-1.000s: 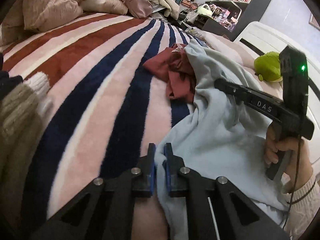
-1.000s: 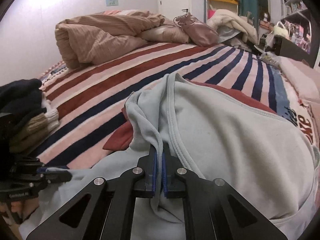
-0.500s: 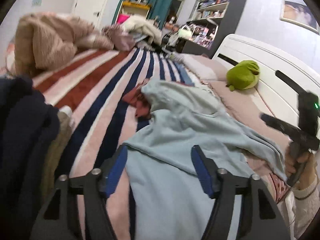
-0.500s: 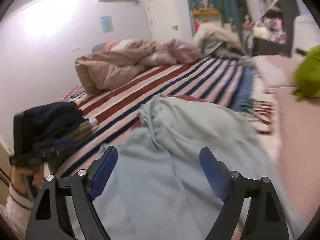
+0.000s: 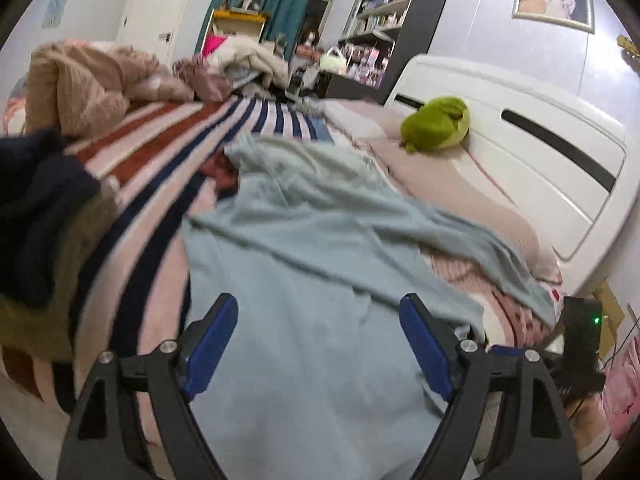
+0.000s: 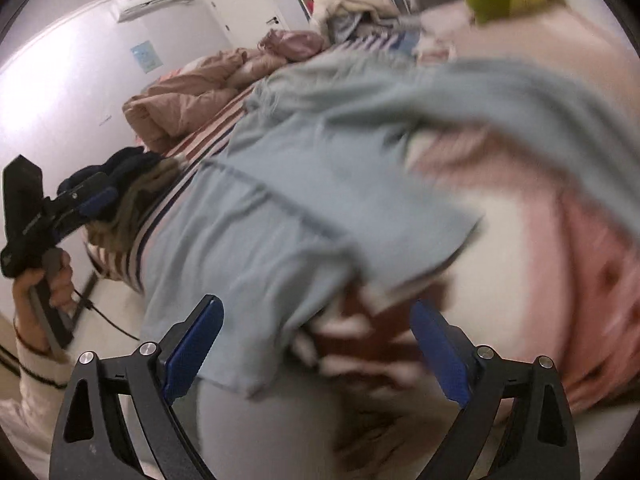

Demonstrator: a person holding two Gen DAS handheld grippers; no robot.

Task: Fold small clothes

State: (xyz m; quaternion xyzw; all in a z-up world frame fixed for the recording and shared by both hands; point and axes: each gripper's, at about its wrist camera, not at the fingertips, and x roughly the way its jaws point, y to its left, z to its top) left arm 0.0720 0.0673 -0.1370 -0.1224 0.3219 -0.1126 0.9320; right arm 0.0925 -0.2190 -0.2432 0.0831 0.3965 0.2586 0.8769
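A light blue long-sleeved top (image 5: pixel 312 248) lies spread on the striped bed, one sleeve stretched toward the right. It also shows in the blurred right wrist view (image 6: pixel 288 184). My left gripper (image 5: pixel 320 344) is open and empty above the top's lower part. My right gripper (image 6: pixel 316 352) is open and empty above the top's near edge. A dark red garment (image 5: pixel 218 168) lies partly under the blue top's far end. The left gripper also shows in the right wrist view (image 6: pixel 80 200) at the left, held in a hand.
A stack of folded clothes, navy on olive (image 5: pixel 36 216), sits at the bed's left edge. A crumpled tan duvet (image 5: pixel 80 84) lies at the far left. A green plush toy (image 5: pixel 436 122) rests by the white headboard (image 5: pixel 520 152). Shelves stand behind the bed.
Both grippers let go of the blue top, opened wide and pulled back toward the near edge. The top now lies spread flat on the bed.
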